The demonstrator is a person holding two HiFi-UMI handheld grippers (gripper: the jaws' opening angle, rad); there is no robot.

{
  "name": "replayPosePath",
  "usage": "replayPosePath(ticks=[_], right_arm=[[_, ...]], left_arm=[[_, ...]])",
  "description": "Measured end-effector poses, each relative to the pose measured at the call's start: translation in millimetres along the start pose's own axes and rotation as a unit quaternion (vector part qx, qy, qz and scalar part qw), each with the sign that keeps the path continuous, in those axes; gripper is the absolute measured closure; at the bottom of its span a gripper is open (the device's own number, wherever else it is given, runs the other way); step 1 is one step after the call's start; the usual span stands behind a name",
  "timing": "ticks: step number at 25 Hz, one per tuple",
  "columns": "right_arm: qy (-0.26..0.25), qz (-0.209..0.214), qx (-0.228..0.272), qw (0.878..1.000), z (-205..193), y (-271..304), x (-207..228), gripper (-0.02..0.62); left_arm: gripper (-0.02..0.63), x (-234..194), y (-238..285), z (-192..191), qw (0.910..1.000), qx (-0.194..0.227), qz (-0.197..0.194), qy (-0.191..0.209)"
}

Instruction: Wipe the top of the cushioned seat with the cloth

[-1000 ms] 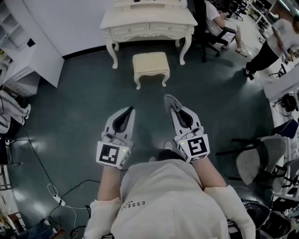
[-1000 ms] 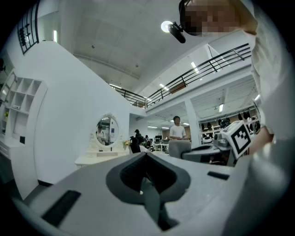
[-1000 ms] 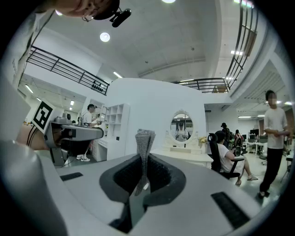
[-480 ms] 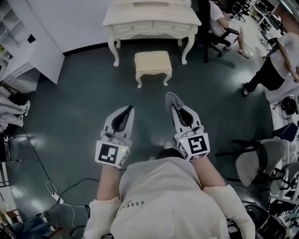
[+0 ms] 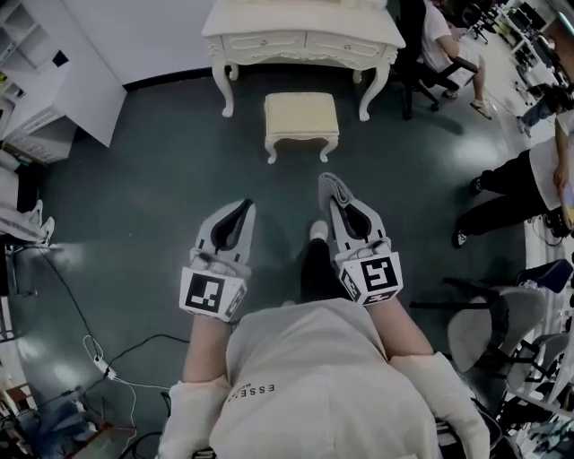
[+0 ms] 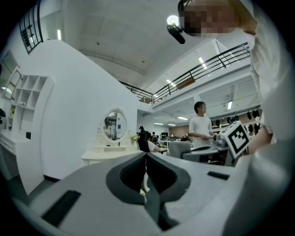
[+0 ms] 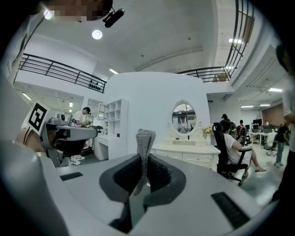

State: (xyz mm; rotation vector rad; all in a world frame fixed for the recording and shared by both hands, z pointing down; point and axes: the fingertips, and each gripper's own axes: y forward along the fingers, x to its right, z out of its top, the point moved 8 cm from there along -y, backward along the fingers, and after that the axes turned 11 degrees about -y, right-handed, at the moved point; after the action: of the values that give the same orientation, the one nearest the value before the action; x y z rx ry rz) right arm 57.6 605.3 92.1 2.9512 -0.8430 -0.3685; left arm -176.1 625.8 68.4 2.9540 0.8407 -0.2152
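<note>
The cushioned seat point(image 5: 301, 117) is a cream stool on the dark floor, in front of a white dressing table point(image 5: 303, 21). My right gripper point(image 5: 331, 191) is shut on a grey cloth point(image 5: 335, 188), which sticks up between its jaws as a folded strip point(image 7: 144, 146). My left gripper point(image 5: 243, 211) is shut with nothing in it; its jaws meet in the left gripper view point(image 6: 146, 156). Both grippers are held side by side above the floor, well short of the stool.
A white shelf unit point(image 5: 56, 86) stands at the left. A seated person point(image 5: 444, 49) is right of the dressing table, another person point(image 5: 529, 184) stands at the right edge. Chairs point(image 5: 489, 318) crowd the lower right. Cables point(image 5: 108, 359) lie on the floor at the lower left.
The view has shifted forward: the stool and dressing table sit lower and nearer in the frame. The standing person at the right has walked down along the right edge. Both grippers keep their states.
</note>
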Motion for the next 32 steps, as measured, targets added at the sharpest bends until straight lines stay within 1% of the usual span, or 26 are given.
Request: replayPosePath(ticks=[5, 8, 11, 15, 18, 22, 26, 32], right_arm=[[0.001, 0.02, -0.008, 1.0, -8.7, 66.9, 49.1, 0.568], [0.002, 0.035, -0.014, 0.999, -12.5, 113.0, 89.4, 0.568], [0.003, 0.051, -0.015, 0.999, -18.5, 161.6, 134.3, 0.568], [0.005, 0.065, -0.021, 0.998, -27.1, 225.6, 191.3, 0.568], [0.005, 0.072, -0.031, 0.997, -34.0, 267.4, 220.8, 0.568], [0.013, 0.069, -0.045, 0.996, -45.8, 310.3, 247.1, 0.568], [0.021, 0.071, -0.062, 0.995, -58.8, 352.5, 259.5, 0.568], [0.031, 0.073, -0.106, 0.991, -81.6, 431.5, 260.5, 0.568]], left_arm=[[0.603, -29.1, 66.1, 6.1, 0.9998, -0.004, 0.02, 0.0], [0.603, -47.5, 118.1, 12.6, 0.9995, -0.003, 0.031, -0.004], [0.603, -66.4, 177.4, 14.1, 0.9992, -0.01, 0.039, 0.004], [0.603, -89.6, 256.4, 15.5, 0.9991, -0.017, 0.039, 0.005], [0.603, -107.6, 303.5, 12.7, 0.9989, -0.022, 0.041, -0.002], [0.603, -131.9, 348.3, 2.6, 0.9984, -0.031, 0.042, -0.021], [0.603, -162.4, 387.8, -2.6, 0.9975, -0.049, 0.038, -0.035], [0.603, -230.7, 441.3, -16.5, 0.9971, -0.059, 0.008, -0.046]])
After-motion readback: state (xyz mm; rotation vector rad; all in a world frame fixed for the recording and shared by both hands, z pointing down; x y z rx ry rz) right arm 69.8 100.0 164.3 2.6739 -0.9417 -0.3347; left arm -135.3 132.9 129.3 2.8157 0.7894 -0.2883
